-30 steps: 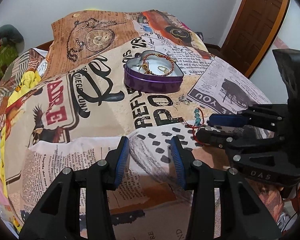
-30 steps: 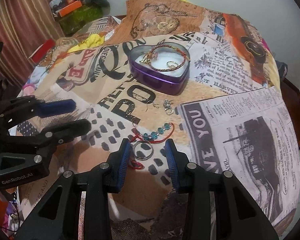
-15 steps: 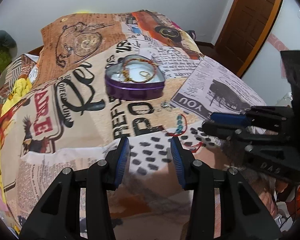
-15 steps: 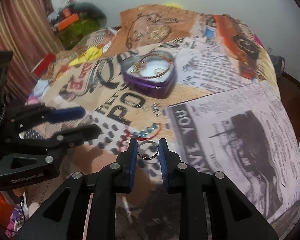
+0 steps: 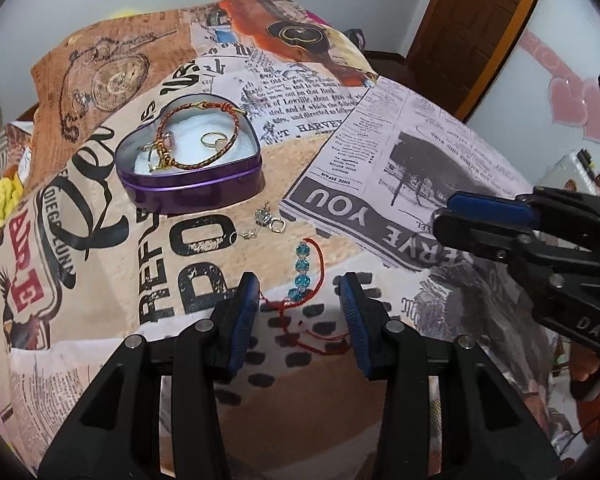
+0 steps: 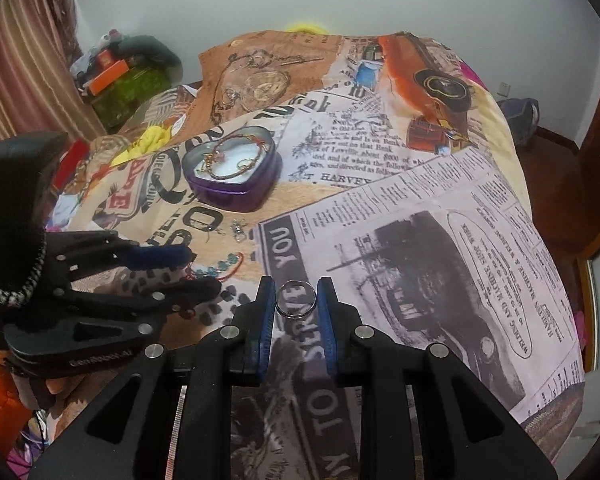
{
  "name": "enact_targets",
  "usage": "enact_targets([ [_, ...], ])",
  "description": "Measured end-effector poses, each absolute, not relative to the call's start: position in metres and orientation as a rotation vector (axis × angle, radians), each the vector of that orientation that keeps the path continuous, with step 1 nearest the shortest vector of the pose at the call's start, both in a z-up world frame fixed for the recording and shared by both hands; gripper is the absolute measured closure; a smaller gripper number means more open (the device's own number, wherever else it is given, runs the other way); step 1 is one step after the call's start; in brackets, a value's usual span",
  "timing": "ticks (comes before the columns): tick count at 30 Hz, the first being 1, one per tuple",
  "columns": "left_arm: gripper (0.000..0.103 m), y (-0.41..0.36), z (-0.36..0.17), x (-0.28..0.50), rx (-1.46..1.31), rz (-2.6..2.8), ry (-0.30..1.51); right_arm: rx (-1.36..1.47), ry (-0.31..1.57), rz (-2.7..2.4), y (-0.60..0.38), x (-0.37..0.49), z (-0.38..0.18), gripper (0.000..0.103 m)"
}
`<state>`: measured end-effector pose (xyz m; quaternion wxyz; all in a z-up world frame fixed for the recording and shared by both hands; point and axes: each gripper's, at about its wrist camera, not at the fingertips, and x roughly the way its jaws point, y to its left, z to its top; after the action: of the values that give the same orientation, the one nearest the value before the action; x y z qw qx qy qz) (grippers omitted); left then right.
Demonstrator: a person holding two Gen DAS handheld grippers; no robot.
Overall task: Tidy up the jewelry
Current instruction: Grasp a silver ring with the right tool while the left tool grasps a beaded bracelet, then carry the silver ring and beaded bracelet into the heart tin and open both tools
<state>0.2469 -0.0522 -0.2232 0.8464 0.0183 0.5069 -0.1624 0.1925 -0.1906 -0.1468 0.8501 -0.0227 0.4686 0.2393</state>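
The tin (image 5: 188, 184) is already holding a bangle (image 5: 198, 136) and rings; the right gripper (image 6: 296, 300) is clamping a ring (image 6: 296, 299), lifted clear of the bedspread (image 6: 440, 240). The left gripper (image 5: 298, 300) is hovering with jaws apart over the bracelet (image 5: 302, 276); that and the earrings (image 5: 266, 220) are waiting beside the tin.

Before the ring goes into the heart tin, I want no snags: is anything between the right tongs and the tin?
Nothing visible blocks it. The right tongs grip the silver ring above the blanket; the earrings and beaded bracelet lie low, and the open tin has no lid. The left tongs sit to the side.
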Motion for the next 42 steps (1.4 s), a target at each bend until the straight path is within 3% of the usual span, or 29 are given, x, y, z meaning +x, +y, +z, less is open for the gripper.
enact_targets([
  [2,0.075,-0.054,-0.223,0.247,0.049,-0.341,1.063,-0.046,0.988,0.505,-0.193,0.192,-0.147,0.084],
  [4,0.094,-0.052,-0.224,0.248,0.045,-0.345,1.065,-0.046,0.986,0.506,-0.194,0.191,-0.147,0.084],
  [5,0.096,-0.052,-0.224,0.249,0.041,-0.346,1.066,-0.046,0.985,0.507,-0.194,0.191,-0.146,0.084],
  [42,0.096,0.009,-0.12,0.236,-0.011,-0.215,0.732,-0.037,0.844,0.575,-0.145,0.212,-0.092,0.084],
])
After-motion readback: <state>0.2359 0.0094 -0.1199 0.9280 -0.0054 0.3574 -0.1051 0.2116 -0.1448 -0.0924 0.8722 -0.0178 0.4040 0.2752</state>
